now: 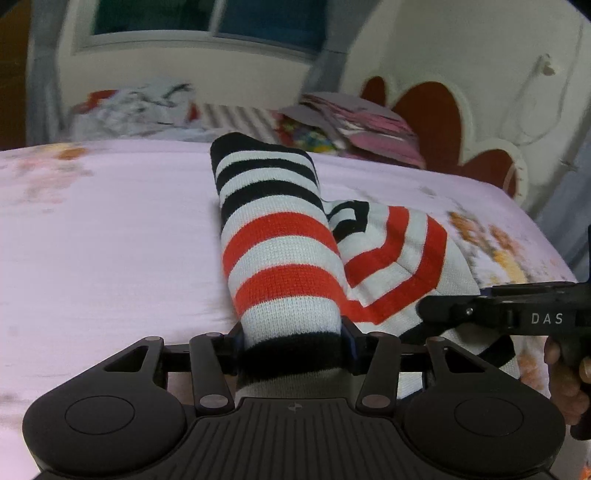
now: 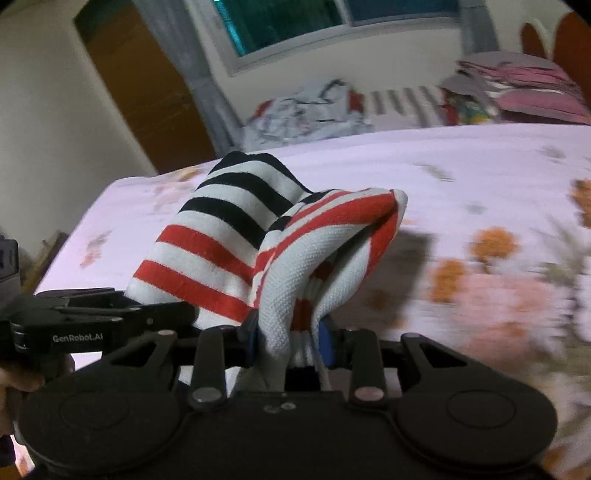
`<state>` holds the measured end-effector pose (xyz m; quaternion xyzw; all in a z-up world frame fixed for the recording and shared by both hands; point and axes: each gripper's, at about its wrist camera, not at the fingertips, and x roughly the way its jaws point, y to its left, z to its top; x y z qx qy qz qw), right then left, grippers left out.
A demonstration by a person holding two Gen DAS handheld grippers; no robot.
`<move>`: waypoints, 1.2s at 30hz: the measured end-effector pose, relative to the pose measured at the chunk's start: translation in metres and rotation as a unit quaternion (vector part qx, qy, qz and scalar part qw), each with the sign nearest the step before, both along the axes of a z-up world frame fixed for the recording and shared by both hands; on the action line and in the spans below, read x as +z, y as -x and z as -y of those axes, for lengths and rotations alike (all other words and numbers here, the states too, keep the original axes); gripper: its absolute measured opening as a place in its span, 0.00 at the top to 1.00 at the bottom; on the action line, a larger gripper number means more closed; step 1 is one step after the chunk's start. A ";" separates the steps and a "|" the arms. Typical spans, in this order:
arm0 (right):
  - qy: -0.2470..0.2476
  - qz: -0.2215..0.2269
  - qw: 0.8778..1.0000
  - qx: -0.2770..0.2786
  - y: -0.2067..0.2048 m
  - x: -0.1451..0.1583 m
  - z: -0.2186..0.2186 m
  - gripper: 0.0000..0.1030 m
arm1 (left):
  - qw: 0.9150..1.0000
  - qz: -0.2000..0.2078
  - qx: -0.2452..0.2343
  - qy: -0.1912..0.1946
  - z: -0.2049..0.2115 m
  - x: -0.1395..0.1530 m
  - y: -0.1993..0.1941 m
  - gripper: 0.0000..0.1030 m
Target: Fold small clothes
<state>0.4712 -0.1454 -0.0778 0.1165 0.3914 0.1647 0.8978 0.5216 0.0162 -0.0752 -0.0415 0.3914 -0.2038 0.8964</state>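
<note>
A small knitted garment with white, red and black stripes (image 1: 280, 254) is lifted off the pink floral bedsheet (image 1: 110, 240). My left gripper (image 1: 291, 343) is shut on its black-edged end, the fabric bunched between the pads. My right gripper (image 2: 291, 339) is shut on another bunched part of the striped garment (image 2: 236, 236), white and red folds squeezed between its blue pads. The right gripper (image 1: 432, 314) enters the left wrist view from the right, gripping the cloth's edge. The left gripper's body (image 2: 110, 317) shows at the left of the right wrist view, beside the cloth.
At the far side of the bed lie a crumpled white and red cloth (image 1: 133, 107) and a stack of folded pink clothes (image 1: 362, 125). A red and white scalloped headboard (image 1: 443, 122) stands at the right. A window (image 2: 314, 22) and a brown door (image 2: 140, 85) are behind.
</note>
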 end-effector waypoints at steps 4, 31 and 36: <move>-0.014 -0.003 0.999 0.030 -0.019 -0.007 -0.068 0.70 | 0.999 -0.003 0.030 -0.020 -0.074 -0.002 0.002 0.52; 0.203 -0.013 0.977 0.071 -0.039 -0.028 -0.171 0.87 | 0.983 0.040 -0.003 -0.180 -0.093 -0.029 -0.003 0.69; 0.194 -0.023 0.980 0.043 -0.039 -0.048 -0.163 0.84 | 0.982 0.047 -0.001 -0.184 -0.092 -0.035 0.001 0.69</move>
